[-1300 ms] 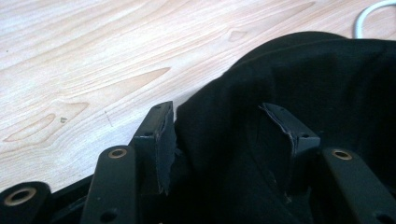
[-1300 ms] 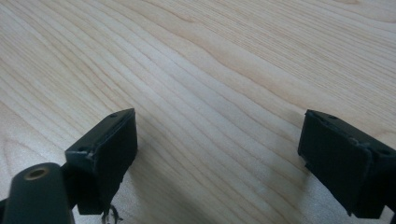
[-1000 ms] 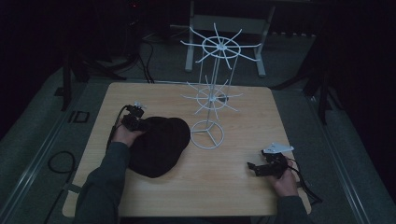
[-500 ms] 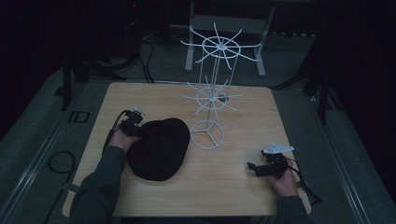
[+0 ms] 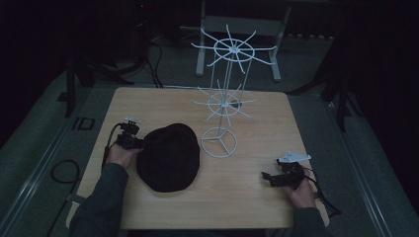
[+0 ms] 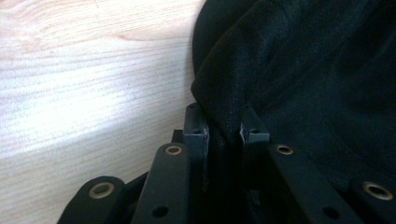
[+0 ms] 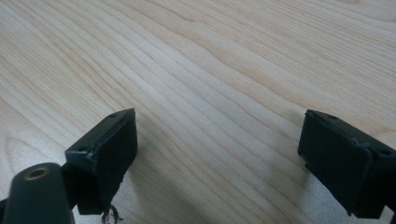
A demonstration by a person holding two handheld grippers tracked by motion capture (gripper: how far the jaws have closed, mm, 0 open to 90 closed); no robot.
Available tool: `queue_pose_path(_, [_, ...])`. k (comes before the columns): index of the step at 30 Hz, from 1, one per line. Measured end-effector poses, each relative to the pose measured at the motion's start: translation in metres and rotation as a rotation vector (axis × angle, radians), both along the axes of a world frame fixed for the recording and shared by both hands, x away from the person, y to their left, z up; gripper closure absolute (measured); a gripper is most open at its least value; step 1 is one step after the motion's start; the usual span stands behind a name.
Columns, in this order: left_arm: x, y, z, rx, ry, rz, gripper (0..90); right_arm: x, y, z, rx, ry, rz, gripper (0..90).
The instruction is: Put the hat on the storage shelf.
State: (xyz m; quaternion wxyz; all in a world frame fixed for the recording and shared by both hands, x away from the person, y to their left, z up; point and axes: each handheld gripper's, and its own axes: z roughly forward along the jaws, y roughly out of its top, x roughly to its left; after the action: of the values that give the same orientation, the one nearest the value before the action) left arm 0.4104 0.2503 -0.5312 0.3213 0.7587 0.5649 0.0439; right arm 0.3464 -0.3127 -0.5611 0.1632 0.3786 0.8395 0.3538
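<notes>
Jaws of your left gripper are pinched nearly together on a fold at the edge of the black hat, fabric squeezed between the pads w/ only cloth thickness between them. In the high view that left gripper sits at the hat's 9 o'clock edge, so you've got the brim, not the crown. Judging by how it slumps flat on the table, the hat is soft, light and floppy: it'll sag and swing when lifted, won't slip much since the knit looks grippy, and nothing about it is fragile. The rim is prob. the best hold, as a thicker fold gives the pads something to bite; a pinch of the crown would just stretch. Your right gripper is spread wide, nothing between the jaws, bare wood below; in the high view the right gripper rests near the table's 4 o'clock corner, well apart from the hat. Beyond the hat, at its 1 o'clock, stands the white wire rack, its round base just beside the hat, arms bare. If the hat goes on a hook, expect it to droop, so approx. centre the opening over an arm.
</notes>
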Motion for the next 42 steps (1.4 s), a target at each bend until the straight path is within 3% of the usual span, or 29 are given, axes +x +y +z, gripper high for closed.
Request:
queue_pose_path(13, [-0.008,0.011,0.015,-0.106,-0.041,0.046,78.7,0.0,0.0,0.0,0.0,0.0,0.0,11.7])
queue_pose_path(18, [-0.011,0.018,0.024,-0.172,-0.066,0.064,78.6,0.0,0.0,0.0,0.0,0.0,-0.001,11.8])
queue_pose_path(20, [-0.011,0.018,0.024,-0.172,-0.066,0.064,78.6,0.0,0.0,0.0,0.0,0.0,0.0,11.8])
queue_pose_path(21, [-0.013,0.021,0.029,-0.199,-0.077,0.074,78.6,0.0,0.0,0.0,0.0,0.0,0.0,11.7])
queue_pose_path(30, [-0.018,0.032,0.043,-0.289,-0.119,0.094,78.5,0.0,0.0,0.0,0.0,0.0,0.0,11.7])
queue_pose_path(42, [-0.023,0.041,0.063,-0.361,-0.173,0.124,78.2,0.0,0.0,0.0,0.0,0.0,0.0,11.7])
